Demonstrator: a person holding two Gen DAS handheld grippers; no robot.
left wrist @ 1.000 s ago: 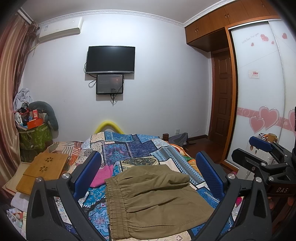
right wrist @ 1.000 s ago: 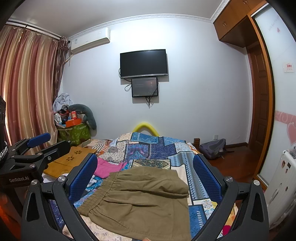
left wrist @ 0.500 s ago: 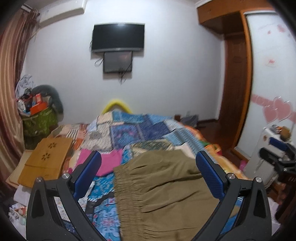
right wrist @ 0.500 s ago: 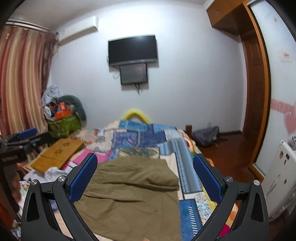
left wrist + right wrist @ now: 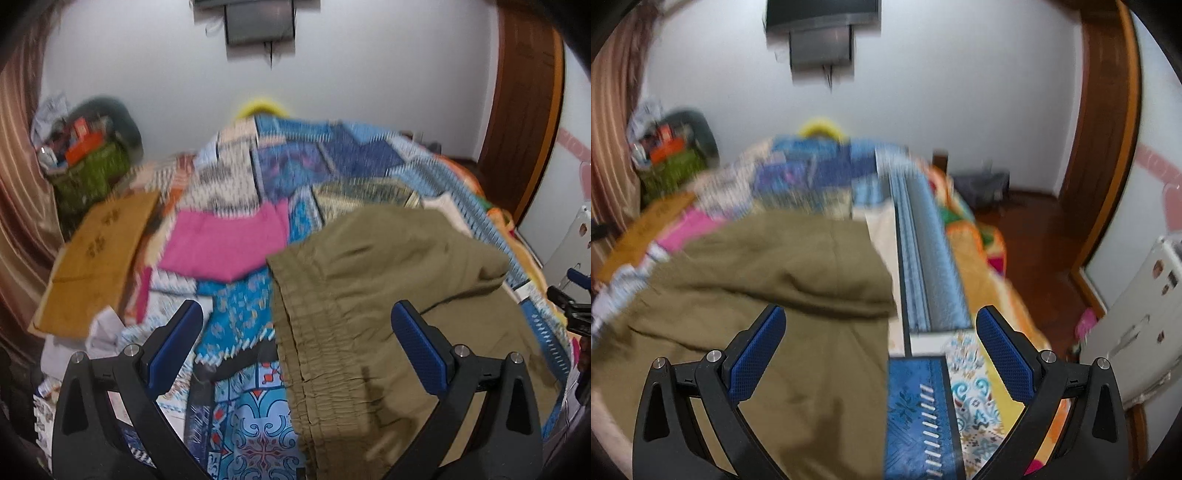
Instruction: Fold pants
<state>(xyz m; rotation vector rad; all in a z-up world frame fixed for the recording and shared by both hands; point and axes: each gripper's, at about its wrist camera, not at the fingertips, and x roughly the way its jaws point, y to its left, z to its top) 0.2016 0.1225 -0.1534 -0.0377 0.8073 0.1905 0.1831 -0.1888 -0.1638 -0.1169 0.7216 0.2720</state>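
Observation:
Olive-green pants (image 5: 388,295) lie on the patchwork bedspread (image 5: 295,166), with the elastic waistband (image 5: 306,350) on the left and a folded-over layer at the far side. My left gripper (image 5: 295,347) is open and empty above the waistband edge. In the right wrist view the pants (image 5: 768,295) fill the left half. My right gripper (image 5: 881,350) is open and empty above the pants' right edge. The right gripper's body also shows at the right edge of the left wrist view (image 5: 572,306).
A pink cloth (image 5: 229,243) lies on the bed left of the pants. A wooden lap tray (image 5: 96,254) and a cluttered green basket (image 5: 88,173) stand to the left. A white cabinet (image 5: 1137,314) and wooden floor (image 5: 1034,240) are to the right of the bed.
Both grippers have tilted down and moved closer to the bed. The pants now look larger and sit under the fingers. Both stay open. The views are motion-blurred.

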